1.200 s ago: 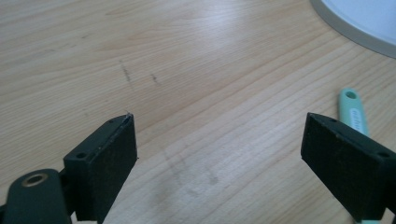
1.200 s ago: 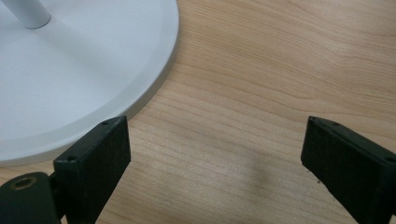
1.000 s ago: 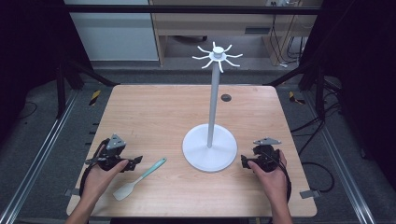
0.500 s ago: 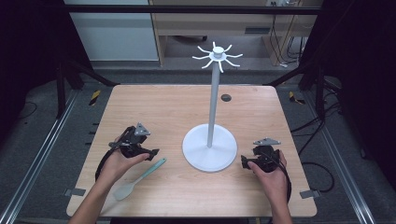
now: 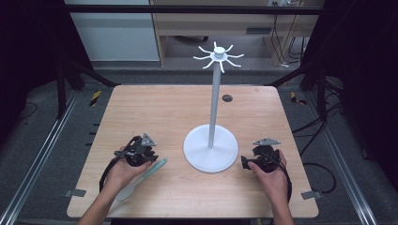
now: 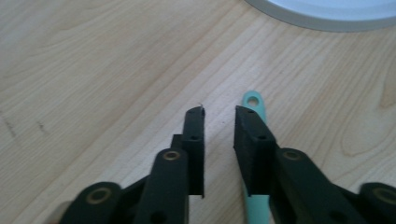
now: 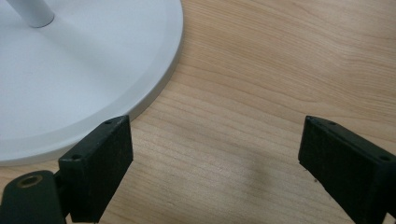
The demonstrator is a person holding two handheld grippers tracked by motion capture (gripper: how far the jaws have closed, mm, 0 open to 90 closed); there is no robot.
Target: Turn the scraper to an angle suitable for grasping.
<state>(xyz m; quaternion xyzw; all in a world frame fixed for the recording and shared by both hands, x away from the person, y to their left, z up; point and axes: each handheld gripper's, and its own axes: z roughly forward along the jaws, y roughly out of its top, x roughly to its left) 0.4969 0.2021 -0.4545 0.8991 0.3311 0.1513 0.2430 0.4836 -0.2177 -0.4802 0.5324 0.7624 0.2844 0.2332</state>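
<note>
Left claw (image 6: 219,114): jaws a narrow gap apart, gripping nothing, low over the counter (image 5: 155,108); teal spatula (image 6: 256,140) under its right jaw. Right claw (image 7: 215,154): jaws wide apart, just beside the white stand (image 5: 210,150).

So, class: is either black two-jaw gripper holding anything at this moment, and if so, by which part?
Nothing is held. The left gripper hangs with a narrow gap beside the mint-green plastic spatula's handle; the right gripper is wide open over bare wood.
</note>
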